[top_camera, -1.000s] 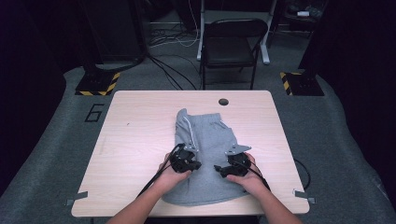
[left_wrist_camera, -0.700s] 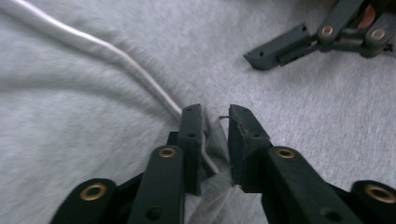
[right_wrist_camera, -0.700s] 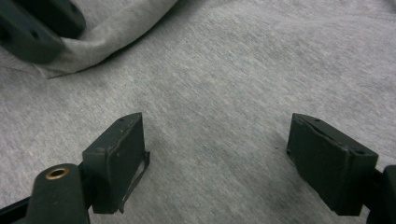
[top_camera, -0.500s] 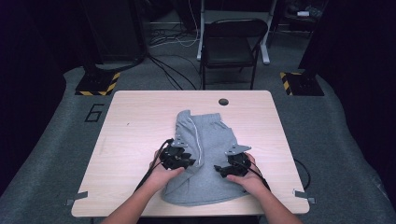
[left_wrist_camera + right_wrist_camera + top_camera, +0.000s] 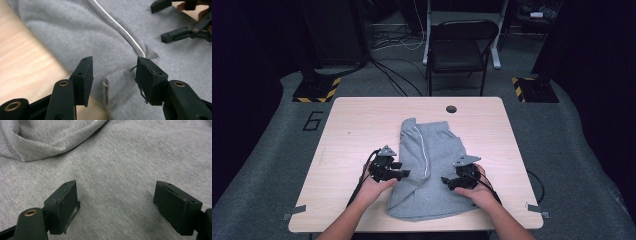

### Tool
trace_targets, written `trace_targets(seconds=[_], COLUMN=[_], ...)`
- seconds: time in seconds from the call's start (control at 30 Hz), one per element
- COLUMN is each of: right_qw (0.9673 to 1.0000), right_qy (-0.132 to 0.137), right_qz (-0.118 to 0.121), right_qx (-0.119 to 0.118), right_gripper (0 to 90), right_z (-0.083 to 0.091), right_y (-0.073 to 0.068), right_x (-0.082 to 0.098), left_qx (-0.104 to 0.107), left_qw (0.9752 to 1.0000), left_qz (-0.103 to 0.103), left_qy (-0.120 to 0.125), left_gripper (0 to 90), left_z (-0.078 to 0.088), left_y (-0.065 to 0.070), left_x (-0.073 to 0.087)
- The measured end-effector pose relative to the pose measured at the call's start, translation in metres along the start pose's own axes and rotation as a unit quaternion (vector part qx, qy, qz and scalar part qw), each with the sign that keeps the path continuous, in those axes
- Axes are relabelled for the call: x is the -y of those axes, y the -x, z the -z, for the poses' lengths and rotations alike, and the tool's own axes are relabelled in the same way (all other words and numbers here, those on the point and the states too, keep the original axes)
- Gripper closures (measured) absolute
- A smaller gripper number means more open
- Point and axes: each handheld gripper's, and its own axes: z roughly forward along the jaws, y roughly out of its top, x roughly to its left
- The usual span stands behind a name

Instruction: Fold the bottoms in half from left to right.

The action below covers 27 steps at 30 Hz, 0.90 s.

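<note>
Grey shorts point(image 5: 434, 155) with a white side stripe point(image 5: 120, 30) lie folded on the wooden table point(image 5: 352, 130). My left gripper point(image 5: 405, 174) hovers at the shorts' left edge, pointing right. Its jaws have just been opening and stand open in the left gripper view point(image 5: 113, 68). A small folded corner of fabric point(image 5: 117, 80) lies under the gap, untouched by the pads. My right gripper point(image 5: 445, 181) rests over the shorts' lower right part, jaws wide open above flat grey cloth point(image 5: 115, 192). It also appears at the top right of the left gripper view point(image 5: 180, 22).
A dark folding chair point(image 5: 462, 50) stands beyond the table's far edge. A round cable hole point(image 5: 451, 109) sits near the far edge. Bare wood lies left of the shorts. Black cables point(image 5: 362, 180) trail from the left gripper toward the front edge.
My left gripper has let go of the fabric, opened its jaws and drawn back leftward to the shorts' edge. The right gripper has stayed put.
</note>
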Motion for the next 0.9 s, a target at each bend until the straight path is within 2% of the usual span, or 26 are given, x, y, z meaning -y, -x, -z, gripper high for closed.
trace_targets(seconds=[0.03, 0.07, 0.1, 0.13, 0.2, 0.3, 0.37, 0.43, 0.53, 0.6, 0.63, 0.73, 0.9], right_qw=[1.0, 1.0, 1.0, 1.0, 1.0, 1.0, 1.0, 1.0, 1.0, 1.0, 1.0, 1.0, 1.0], right_qy=[0.0, 0.0, 0.001, 0.0, 0.0, 0.0, 0.0, 0.0, 0.0, 0.0, 0.002, 0.002, 0.001], right_qz=[0.0, 0.0, 0.0, 0.0, 0.0, 0.0, 0.0, 0.0, 0.0, 0.0, 0.0, 0.001, 0.0], right_qx=[0.0, 0.0, 0.0, 0.0, 0.0, 0.0, 0.0, 0.0, 0.0, 0.0, 0.001, 0.001, 0.002], right_gripper=[18.7, 18.7, 18.7, 18.7, 18.8, 18.8, 18.8, 18.7, 18.7, 18.7, 18.8, 18.8, 19.4], right_z=[0.0, 0.0, 0.0, 0.0, 0.0, 0.0, 0.0, 0.0, 0.0, 0.0, 0.0, 0.0, 0.0], right_y=[0.0, 0.0, 0.0, 0.0, 0.0, 0.0, 0.0, 0.0, 0.0, 0.0, 0.0, 0.0, -0.001], right_x=[0.0, 0.0, 0.0, 0.0, 0.0, 0.0, 0.0, 0.0, 0.0, 0.0, 0.0, 0.0, 0.0], left_qx=[0.0, 0.014, 0.012, 0.008, 0.015, 0.032, 0.037, 0.061, 0.085, 0.094, 0.091, 0.09, 0.075], left_qw=[1.0, 0.9999, 0.9999, 0.9999, 0.9998, 0.9993, 0.999, 0.9972, 0.9951, 0.9938, 0.9937, 0.994, 0.9952], left_qz=[0.0, 0.002, -0.001, -0.01, -0.015, -0.02, -0.024, -0.043, -0.051, -0.058, -0.064, -0.062, -0.062], left_qy=[0.0, 0.001, -0.002, -0.004, -0.005, 0.0, 0.002, 0.005, -0.002, -0.006, -0.011, -0.01, 0.0], left_gripper=[50.8, 50.8, 57.8, 69.9, 80.2, 83.6, 83.8, 83.8, 82.6, 77.4, 74.6, 69.5, 55.6], left_z=[0.0, 0.0, 0.0, 0.001, 0.003, 0.008, 0.009, 0.011, 0.01, 0.009, 0.008, 0.009, 0.022], left_y=[0.0, 0.002, 0.004, 0.006, 0.01, 0.02, 0.024, 0.041, 0.058, 0.065, 0.069, 0.072, 0.07], left_x=[0.0, 0.001, 0.002, 0.002, 0.003, 0.002, 0.002, 0.001, 0.002, 0.003, 0.003, 0.005, 0.008])
